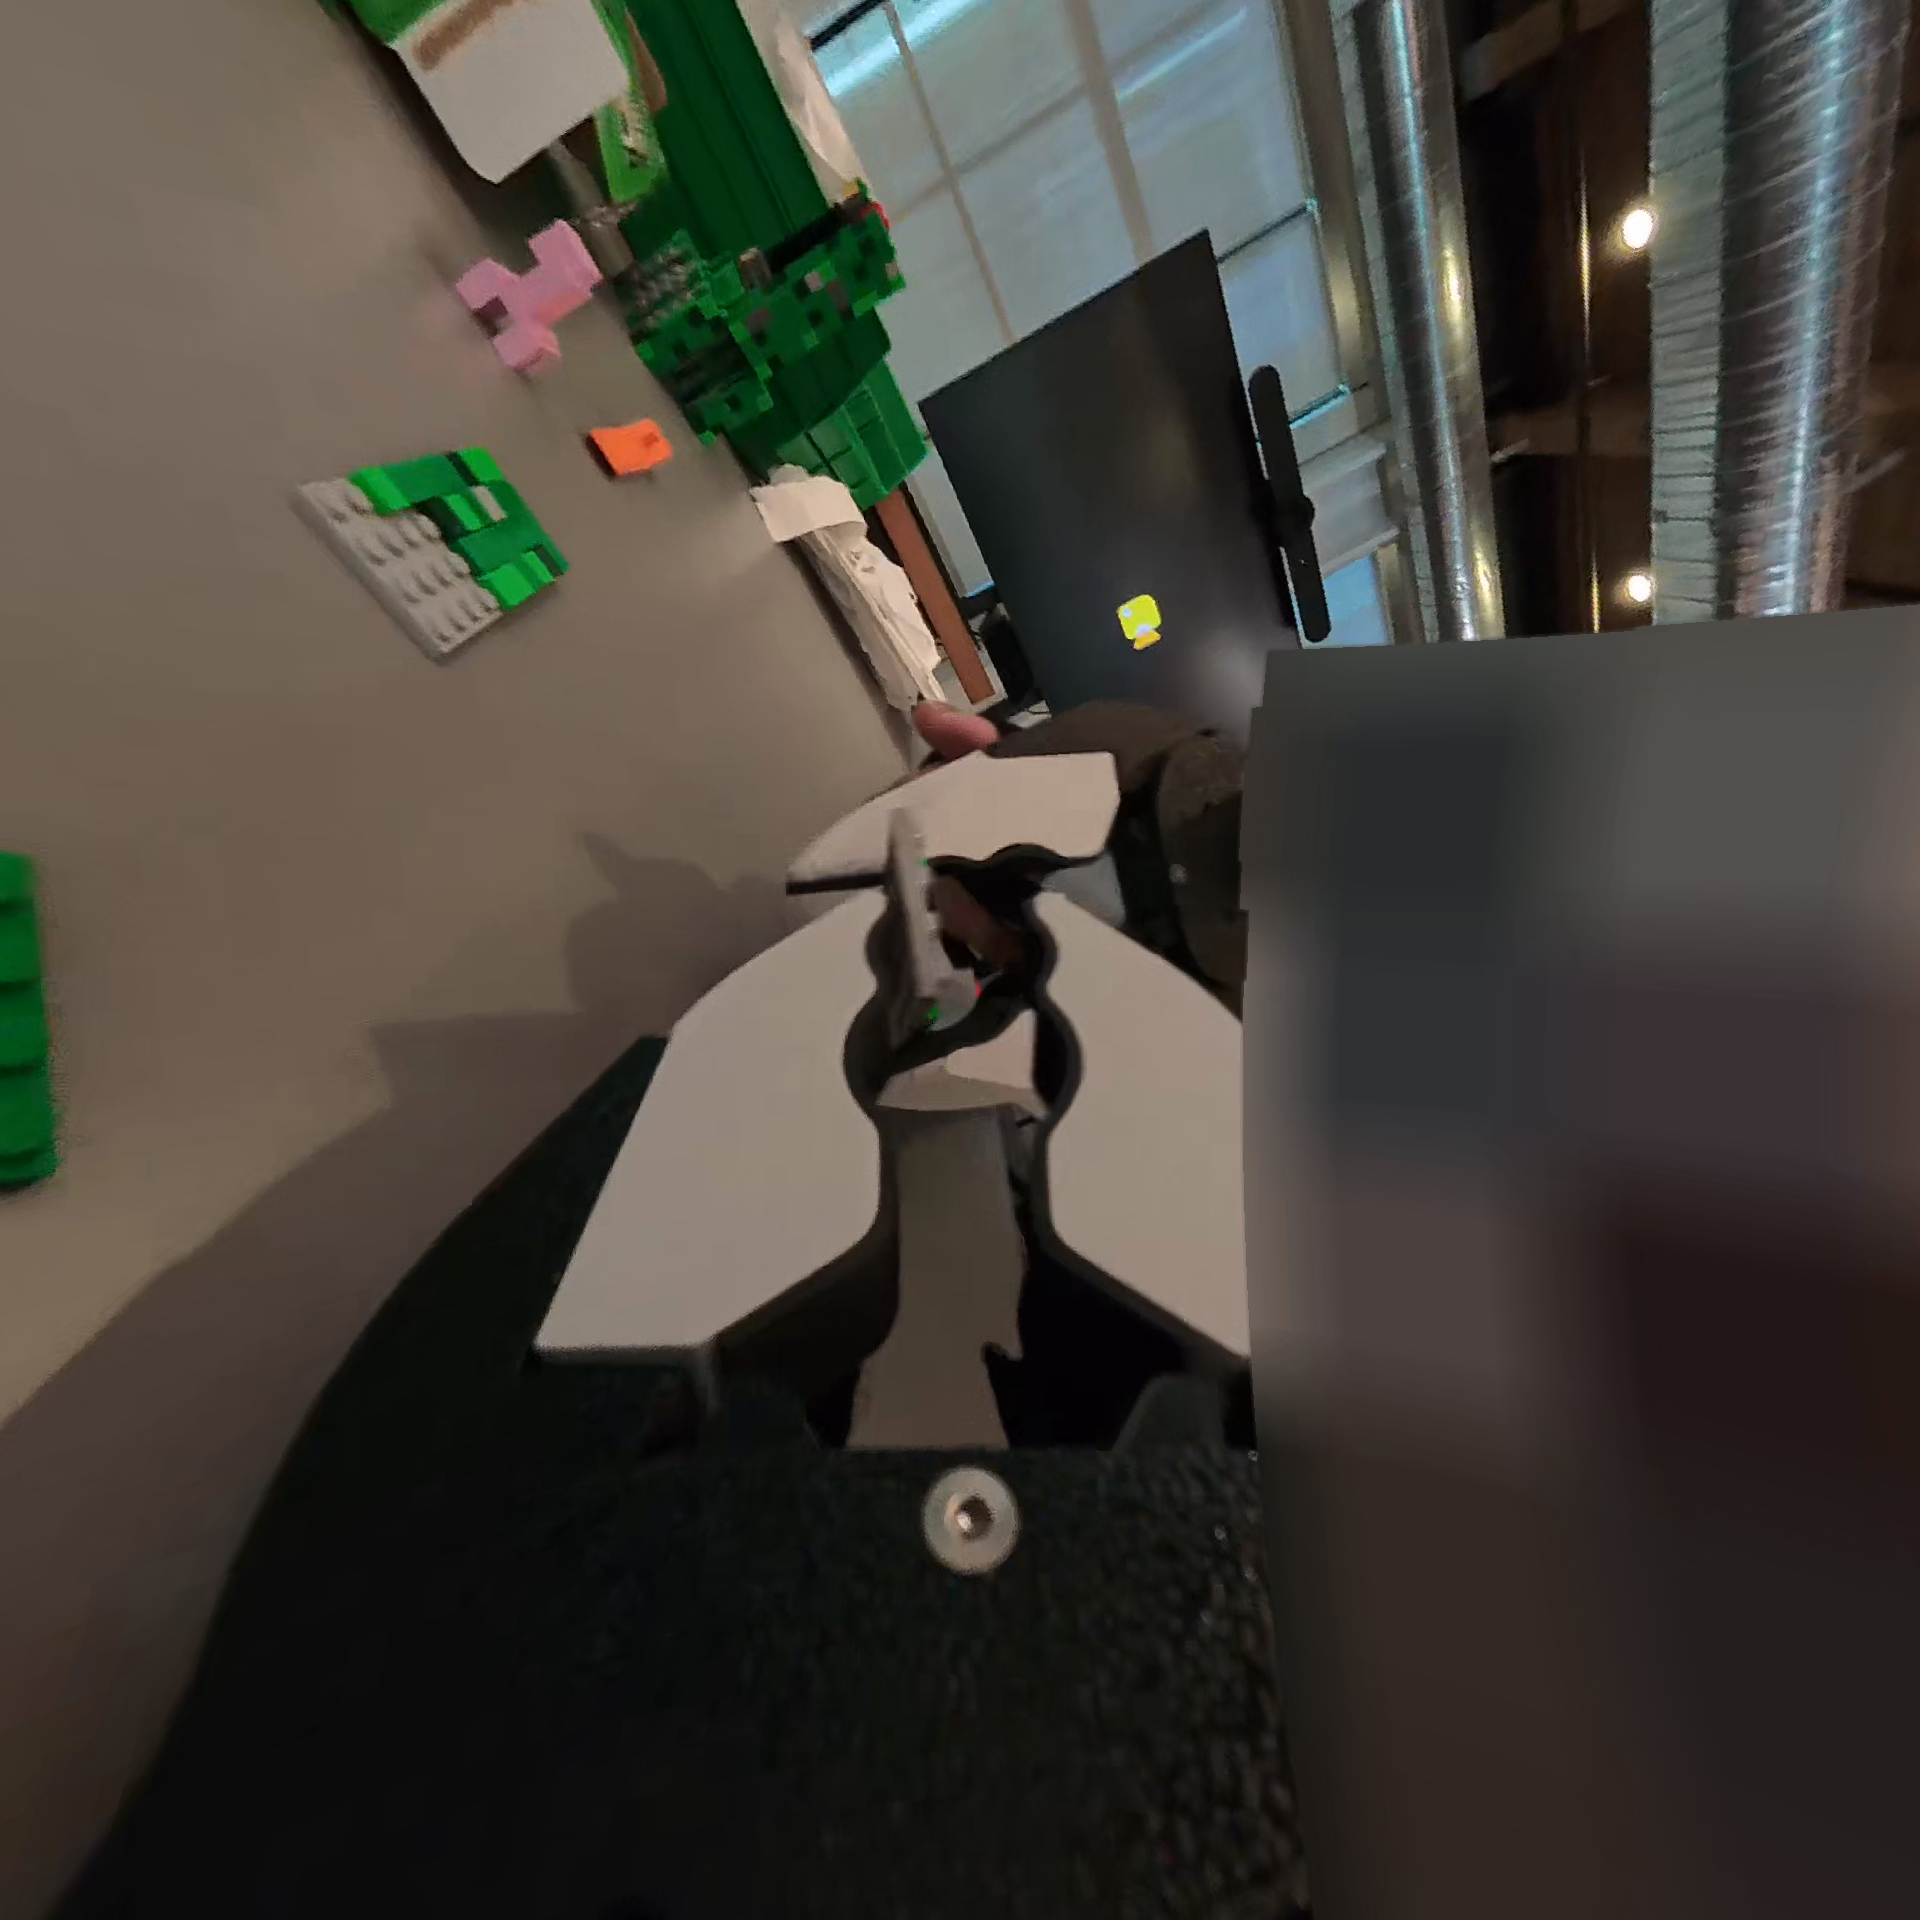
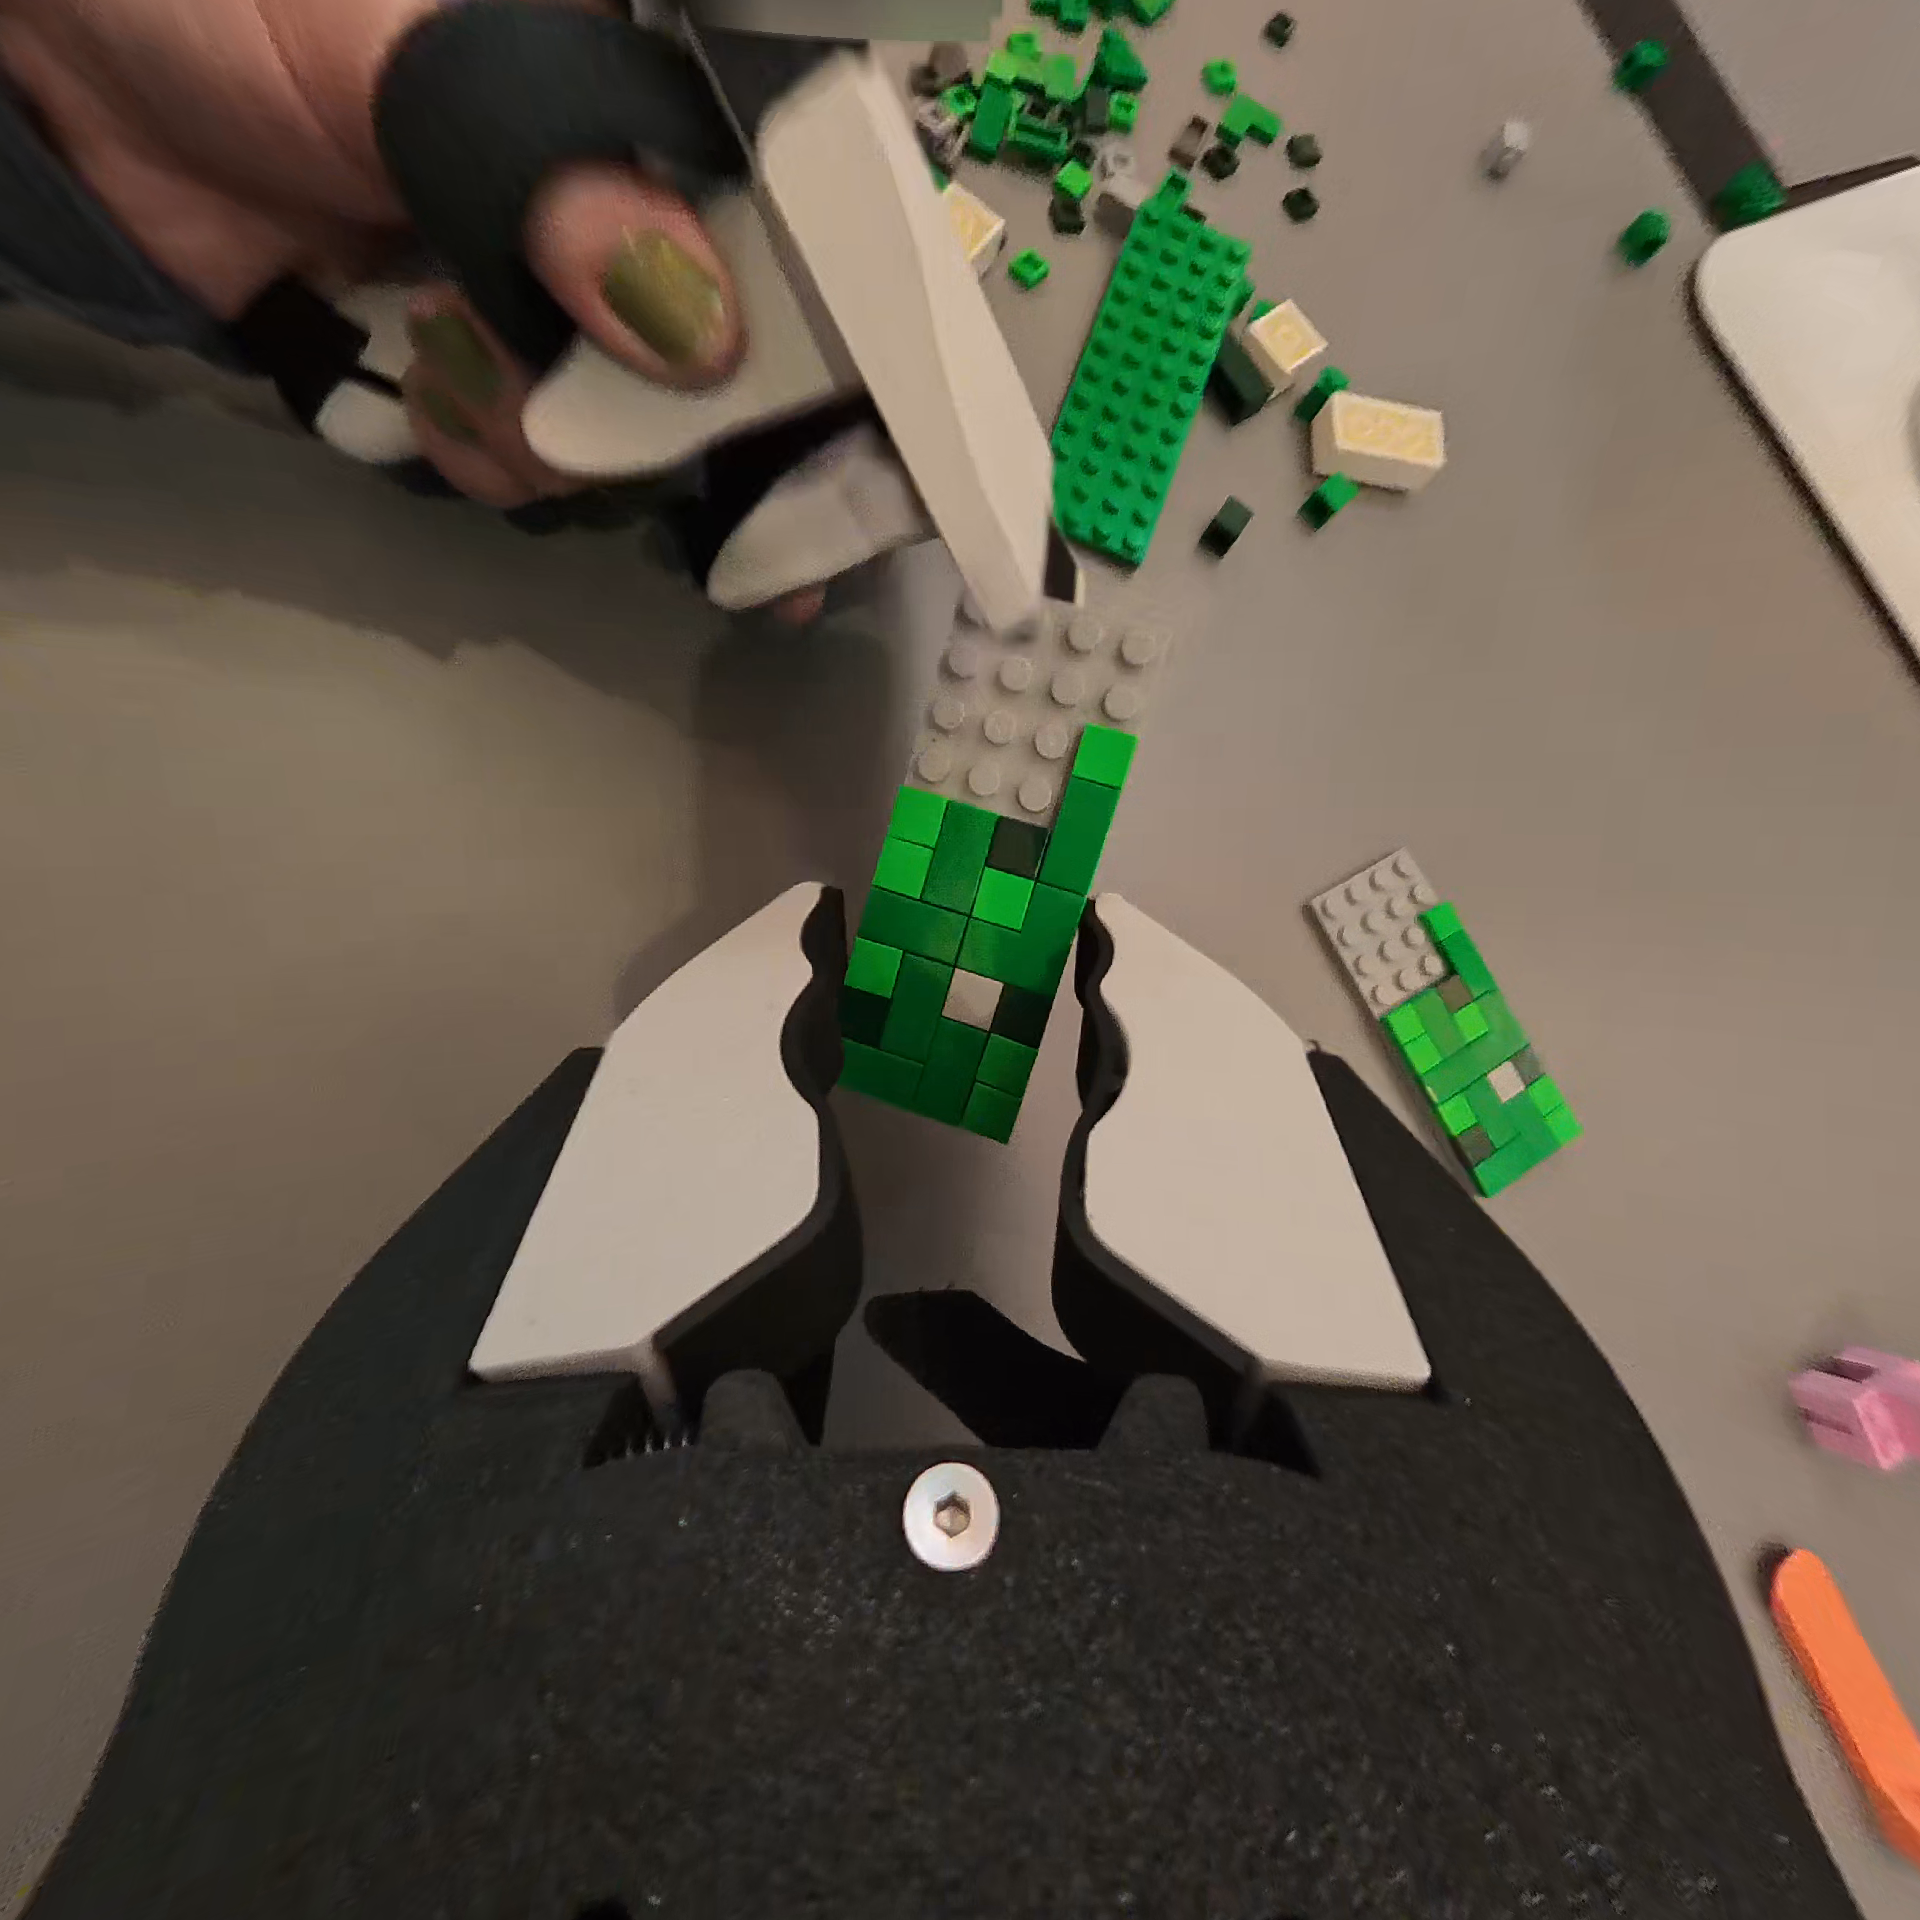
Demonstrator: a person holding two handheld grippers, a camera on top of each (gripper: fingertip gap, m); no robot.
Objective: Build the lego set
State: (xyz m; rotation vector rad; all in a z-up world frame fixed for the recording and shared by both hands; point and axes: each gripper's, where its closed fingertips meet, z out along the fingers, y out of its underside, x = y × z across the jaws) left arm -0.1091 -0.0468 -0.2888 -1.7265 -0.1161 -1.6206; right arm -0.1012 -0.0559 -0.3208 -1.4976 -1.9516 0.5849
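Right tool (image 2: 961, 1023) straddles the green-tiled grey plate (image 2: 997, 873), pads seemingly just shy of its edges, while the left tool (image 2: 1023, 592) pinches its far grey end above the desk (image 2: 416, 831); squeeze squarely before that end lets go.

Left of my right gripper (image 2: 961, 997) the grey table (image 2: 364, 831) lies bare, free for a pass. Straight ahead my other gripper (image 2: 1023, 582) and hand (image 2: 499, 239) block the way. Far right, scattered green bricks (image 2: 1049, 114), a green plate (image 2: 1143, 384) and a second tiled plate (image 2: 1455, 1039) crowd the table
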